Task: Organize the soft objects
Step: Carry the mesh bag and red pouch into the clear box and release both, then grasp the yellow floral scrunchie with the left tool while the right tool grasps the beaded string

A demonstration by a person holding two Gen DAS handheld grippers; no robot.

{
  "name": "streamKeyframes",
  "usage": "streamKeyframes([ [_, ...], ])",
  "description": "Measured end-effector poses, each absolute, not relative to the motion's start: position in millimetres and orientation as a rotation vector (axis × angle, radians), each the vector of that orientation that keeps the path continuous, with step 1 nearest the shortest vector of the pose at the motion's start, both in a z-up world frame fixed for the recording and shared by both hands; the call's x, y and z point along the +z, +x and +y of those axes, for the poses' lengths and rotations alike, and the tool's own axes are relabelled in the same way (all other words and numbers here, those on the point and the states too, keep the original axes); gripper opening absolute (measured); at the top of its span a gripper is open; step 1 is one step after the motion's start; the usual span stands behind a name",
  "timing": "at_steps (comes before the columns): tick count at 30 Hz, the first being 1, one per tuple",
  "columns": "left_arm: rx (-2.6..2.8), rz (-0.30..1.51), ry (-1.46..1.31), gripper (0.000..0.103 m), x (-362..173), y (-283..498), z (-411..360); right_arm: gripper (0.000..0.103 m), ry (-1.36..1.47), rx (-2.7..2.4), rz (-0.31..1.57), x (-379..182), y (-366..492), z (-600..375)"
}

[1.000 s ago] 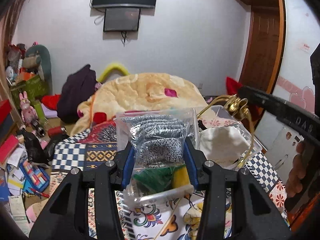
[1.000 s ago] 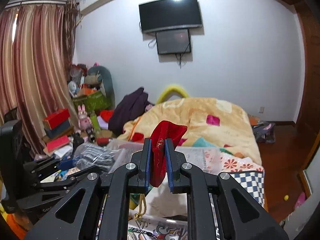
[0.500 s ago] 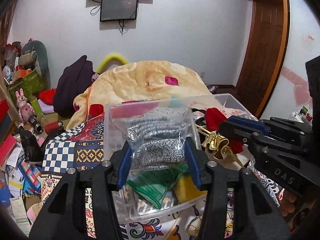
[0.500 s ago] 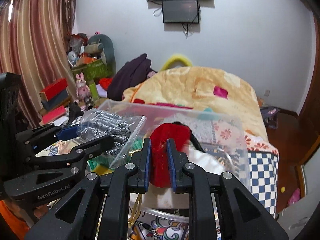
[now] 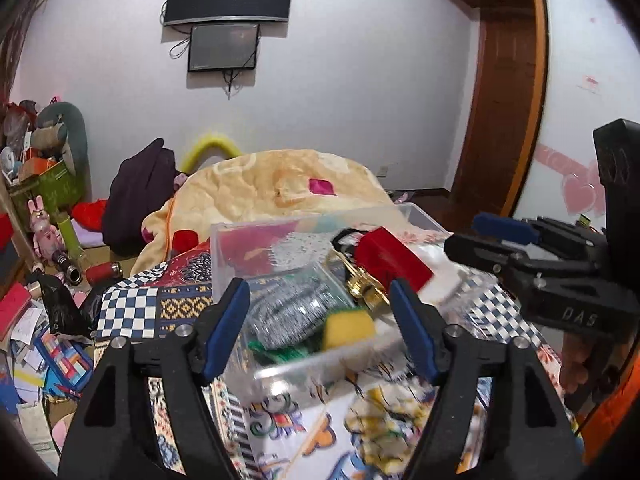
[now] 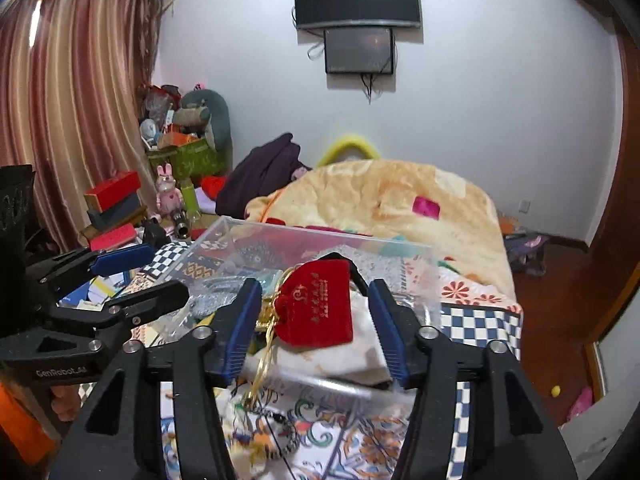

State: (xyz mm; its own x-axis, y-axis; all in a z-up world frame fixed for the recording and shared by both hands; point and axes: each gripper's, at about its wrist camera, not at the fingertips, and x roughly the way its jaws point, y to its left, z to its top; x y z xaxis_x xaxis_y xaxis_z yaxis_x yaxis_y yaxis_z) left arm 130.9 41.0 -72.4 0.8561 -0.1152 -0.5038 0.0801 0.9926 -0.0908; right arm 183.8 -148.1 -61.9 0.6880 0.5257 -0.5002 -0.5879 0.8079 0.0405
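While both grippers hover over the clear plastic bin point(image 5: 280, 236) on the bed, left gripper point(image 5: 320, 320) fingers spread, empty; bagged grey knit point(image 5: 288, 312) lies inside, beside a yellow sponge point(image 5: 348, 326). Right gripper point(image 6: 314, 322) fingers also spread; red velvet pouch point(image 6: 320, 304) rests on white cloth point(image 6: 362, 350) in the bin.

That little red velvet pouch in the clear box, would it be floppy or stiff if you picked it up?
Probably floppy: the red pouch looks like soft velvet cloth, lying slumped on white fabric in the clear box. Likely light too, since it looks flat. Its gold cord trails loose, so it may dangle or snag.
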Motion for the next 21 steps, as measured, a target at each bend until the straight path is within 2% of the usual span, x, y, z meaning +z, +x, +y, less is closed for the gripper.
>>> streamKeyframes([
  [8,-0.15,0.573,-0.057,0.077,-97,98,28,0.056,-0.144,0.603,0.519,-80,160,-167],
  [18,-0.161,0.733,-0.089,0.076,-152,100,22,0.055,-0.154,0.606,0.685,-130,167,-157],
  [21,-0.154,0.752,-0.085,0.07,-159,103,21,0.053,-0.149,0.597,0.72,-140,169,-151],
])
